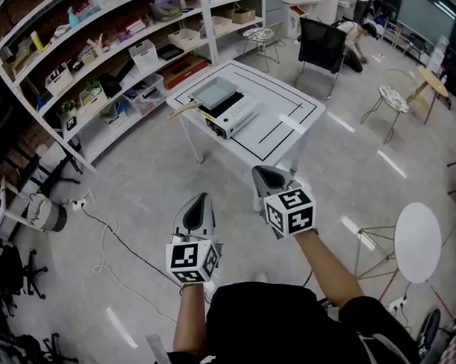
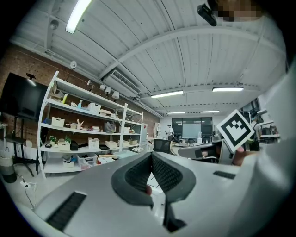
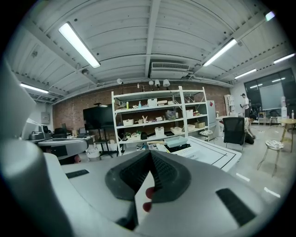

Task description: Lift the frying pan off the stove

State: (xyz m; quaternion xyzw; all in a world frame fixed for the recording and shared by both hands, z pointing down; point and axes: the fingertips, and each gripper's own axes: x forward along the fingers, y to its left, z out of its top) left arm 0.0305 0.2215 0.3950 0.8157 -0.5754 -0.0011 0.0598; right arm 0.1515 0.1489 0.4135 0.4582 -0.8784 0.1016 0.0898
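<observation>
Lower centre of the head view: the left gripper with grey moulded jaws and a black-and-white marker cube [image 1: 201, 201] and the matching right gripper [image 1: 262, 174] are being held out over the grey concrete floor [image 1: 138, 188]. In each gripper view the ribbed jaw pads are being pressed together tip to tip, with nothing being gripped between them.

Upper centre of the head view: the white rectangular table with black outline markings [image 1: 285, 101] is being shown well apart from both grippers. The white boxy portable stove with a black top [image 1: 237, 116] is being carried on the table's left part. The pale grey square frying pan [image 1: 214, 91] is being supported on the stove's burner, and its light wooden handle [image 1: 182, 110] is being projected toward the left, past the table edge.

Handling, as judged: the pan is being taken for a rigid, moderately light metal vessel, apparently empty. Its smooth rim is being regarded as slippery and awkward for narrow jaws. The wooden handle is being preferred as the grasp site, close to the pan body, so that drooping of the far side is being limited. The jaws are being required to open first.
</observation>
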